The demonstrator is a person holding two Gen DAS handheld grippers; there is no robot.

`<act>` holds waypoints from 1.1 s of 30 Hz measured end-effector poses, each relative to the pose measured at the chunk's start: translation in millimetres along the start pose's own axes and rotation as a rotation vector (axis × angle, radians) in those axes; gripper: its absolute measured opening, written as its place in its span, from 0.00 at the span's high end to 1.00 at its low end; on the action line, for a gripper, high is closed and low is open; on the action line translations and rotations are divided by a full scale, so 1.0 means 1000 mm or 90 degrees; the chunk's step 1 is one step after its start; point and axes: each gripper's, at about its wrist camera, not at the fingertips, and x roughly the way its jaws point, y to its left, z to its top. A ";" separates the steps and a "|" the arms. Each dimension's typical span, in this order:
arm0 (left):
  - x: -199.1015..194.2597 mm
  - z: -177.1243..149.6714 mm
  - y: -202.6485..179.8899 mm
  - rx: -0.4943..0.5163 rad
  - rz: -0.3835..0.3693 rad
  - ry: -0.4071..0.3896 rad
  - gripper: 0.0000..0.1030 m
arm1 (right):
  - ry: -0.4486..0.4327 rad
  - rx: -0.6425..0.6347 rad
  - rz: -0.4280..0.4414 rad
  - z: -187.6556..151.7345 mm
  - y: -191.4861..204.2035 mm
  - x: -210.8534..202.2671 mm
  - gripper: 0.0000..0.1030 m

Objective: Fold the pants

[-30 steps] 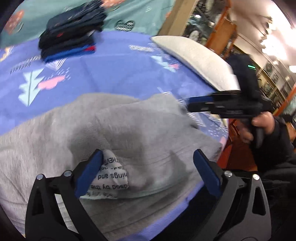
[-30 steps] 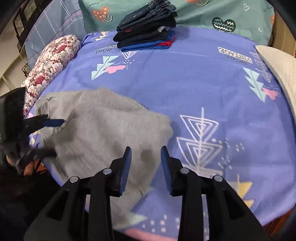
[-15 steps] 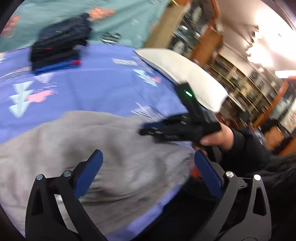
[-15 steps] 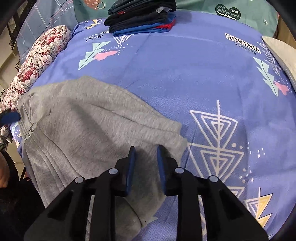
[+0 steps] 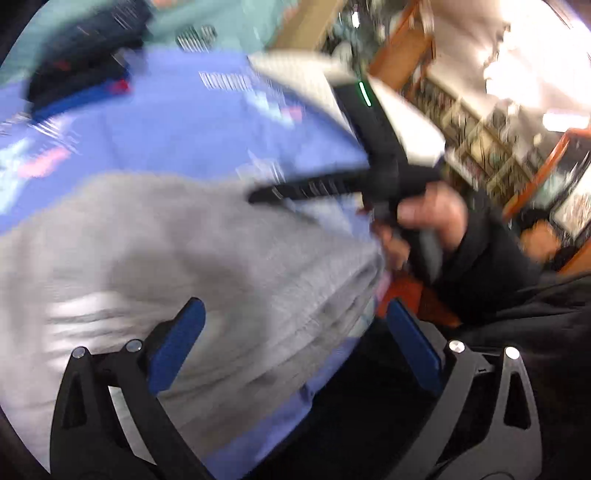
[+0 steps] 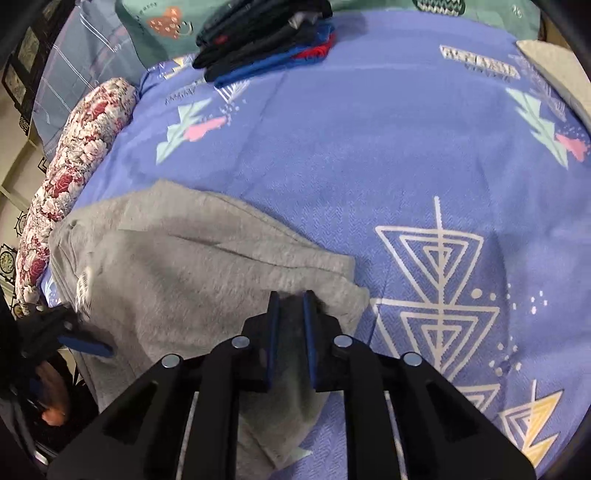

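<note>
Right now the right tool (image 6: 291, 306) is nearly closed, its fingers pinching a fold of the grey pants (image 6: 192, 266) at their near right corner. Meanwhile the left tool (image 5: 291, 328) gapes wide, gripping nothing — the pants lie spread on the bed (image 6: 369, 147), a stack of folded clothes (image 6: 266, 33) well beyond them.

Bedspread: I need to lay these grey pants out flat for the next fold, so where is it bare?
Bare bedspread lies between the grey pants and the stack of folded clothes, and rightward to the white pillow. Crowded: the near-left corner, under pants and both grippers.
</note>
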 end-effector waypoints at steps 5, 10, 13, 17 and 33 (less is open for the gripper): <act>-0.101 -0.041 0.091 -0.272 0.057 -0.099 0.02 | -0.139 0.028 0.049 -0.009 -0.007 -0.029 0.51; -0.159 -0.109 0.161 -0.528 0.109 -0.126 0.02 | -0.142 -0.036 0.070 -0.010 0.026 -0.028 0.51; -0.161 -0.120 0.167 -0.563 0.135 -0.118 0.02 | -0.115 -0.136 0.057 -0.010 0.065 -0.028 0.51; -0.149 -0.115 0.171 -0.565 0.117 -0.117 0.02 | -0.099 -0.171 0.050 -0.009 0.084 -0.024 0.51; -0.119 -0.093 0.208 -0.640 0.114 -0.263 0.66 | -0.135 -0.061 0.055 -0.029 0.037 -0.030 0.51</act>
